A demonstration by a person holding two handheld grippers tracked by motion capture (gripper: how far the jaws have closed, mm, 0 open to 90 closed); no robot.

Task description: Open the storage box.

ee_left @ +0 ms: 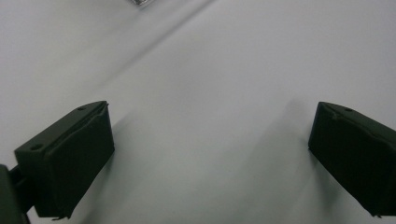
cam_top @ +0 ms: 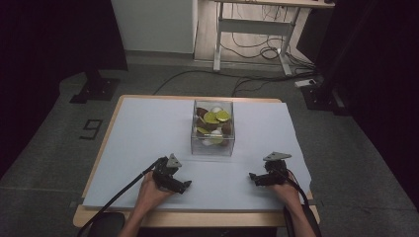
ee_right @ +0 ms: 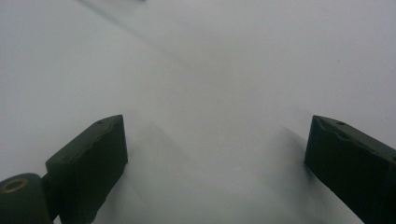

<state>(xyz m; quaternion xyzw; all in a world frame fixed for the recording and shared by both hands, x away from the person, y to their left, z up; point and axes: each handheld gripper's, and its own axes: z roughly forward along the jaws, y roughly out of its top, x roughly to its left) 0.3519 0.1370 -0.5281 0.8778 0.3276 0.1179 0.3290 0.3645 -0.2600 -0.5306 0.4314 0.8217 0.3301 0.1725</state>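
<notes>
Nothing is being carried: you are resting the left tool (cam_top: pixel 186 184) and right tool (cam_top: pixel 252 176) released near the bench's (cam_top: pixel 148 123) front edge, box (cam_top: pixel 213 129) untouched.

A clear box (cam_top: pixel 212 129) stands toward the far middle of a sheet (cam_top: pixel 148 123) that covers a table (cam_top: pixel 106 133), with round pieces (cam_top: pixel 213 118) piled inside it. Nearer the person, the left gripper (cam_top: pixel 184 186) rests on the sheet to the box's left and the right gripper (cam_top: pixel 253 177) to its right, well apart. Behind the table, cables (cam_top: pixel 247 49) lie on the floor beneath a desk frame (cam_top: pixel 252 27).
</notes>
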